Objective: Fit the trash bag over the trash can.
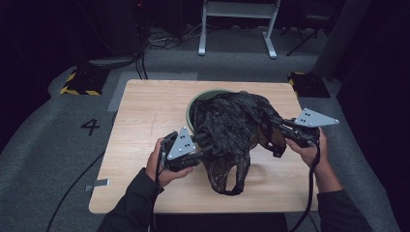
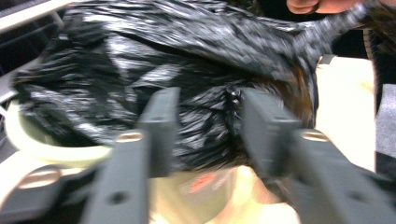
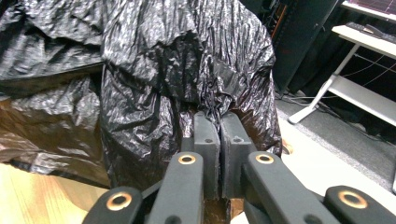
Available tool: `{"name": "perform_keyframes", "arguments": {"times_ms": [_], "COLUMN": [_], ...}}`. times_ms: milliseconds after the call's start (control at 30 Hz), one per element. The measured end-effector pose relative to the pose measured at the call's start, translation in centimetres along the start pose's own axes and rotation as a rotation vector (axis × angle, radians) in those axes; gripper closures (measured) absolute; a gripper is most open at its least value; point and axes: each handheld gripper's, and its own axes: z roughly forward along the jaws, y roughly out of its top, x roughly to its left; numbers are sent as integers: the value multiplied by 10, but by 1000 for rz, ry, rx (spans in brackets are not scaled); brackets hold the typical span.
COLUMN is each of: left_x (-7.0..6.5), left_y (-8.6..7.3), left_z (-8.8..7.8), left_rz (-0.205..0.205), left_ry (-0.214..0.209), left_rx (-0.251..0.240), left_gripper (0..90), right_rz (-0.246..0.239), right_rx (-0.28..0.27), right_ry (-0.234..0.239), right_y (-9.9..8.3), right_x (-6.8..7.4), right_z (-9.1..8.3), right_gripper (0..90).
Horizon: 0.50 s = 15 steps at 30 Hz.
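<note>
A: What's around the black plastic bag?
B: A green bin under it, mid-table.
A: Bag?
B: Crinkled, glossy, draped toward six o'clock.
A: Grippers?
B: Right gripper pinches bag film at three o'clock; left gripper spread around a fold.

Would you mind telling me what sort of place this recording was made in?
Probably a lab or recording studio, not a home: a small light wooden table stands alone on grey carpet, with yellow-and-black hazard-striped floor blocks, loose cables and a white desk frame against dark surroundings.
</note>
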Motion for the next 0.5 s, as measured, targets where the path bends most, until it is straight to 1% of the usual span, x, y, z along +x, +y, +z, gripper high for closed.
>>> {"name": "perform_keyframes", "arguments": {"times_ms": [33, 67, 100, 133, 167, 200, 267, 300, 333, 367, 400, 433, 467, 500], "left_x": [5, 8, 11, 14, 17, 20, 27, 30, 32, 31, 28, 22, 17, 13], "left_y": [-2, -3, -4, -6, -7, -8, -10, -11, -11, -10, -8, -6, -3, -1], "left_z": [-1, -2, -2, -3, -5, -7, -10, -12, -14, -16, -18, -20, -22, -23], "left_rz": [-1, 4, 5, 3, 4, 11, 1, -16, -38, -52, -46, -32, -25, -19], "left_ry": [8, 13, 15, 8, 7, 9, 12, -4, -31, -53, -50, -51, -58, -72], "left_rx": [-7, -8, -9, -12, -22, -29, -40, -61, -82, -85, -91, -103, -106, -100], "left_gripper": [717, 789, 834, 872, 898, 899, 900, 900, 900, 898, 815, 712, 636, 533], "right_rz": [0, 1, 0, 1, 1, 1, -2, 0, -1, -2, -1, -2, -7, -8], "right_rx": [-2, -5, -8, -10, -12, -13, -12, -13, -12, -12, -13, -15, -13, -13], "right_ry": [0, 0, 0, 0, 3, 1, 0, 0, 2, 2, 4, 5, 6, 6], "right_y": [0, 0, 0, 0, 0, 0, 1, 1, 1, 1, 2, 2, 2, 2], "right_x": [0, -1, -1, -1, -1, -1, -1, -1, 0, 0, 0, 1, 2, 2], "right_z": [0, 0, -1, -1, -1, -1, -1, 0, 0, 1, 0, 1, 1, 1], "right_gripper": [882, 880, 880, 880, 880, 880, 880, 879, 879, 879, 879, 879, 879, 879]}}
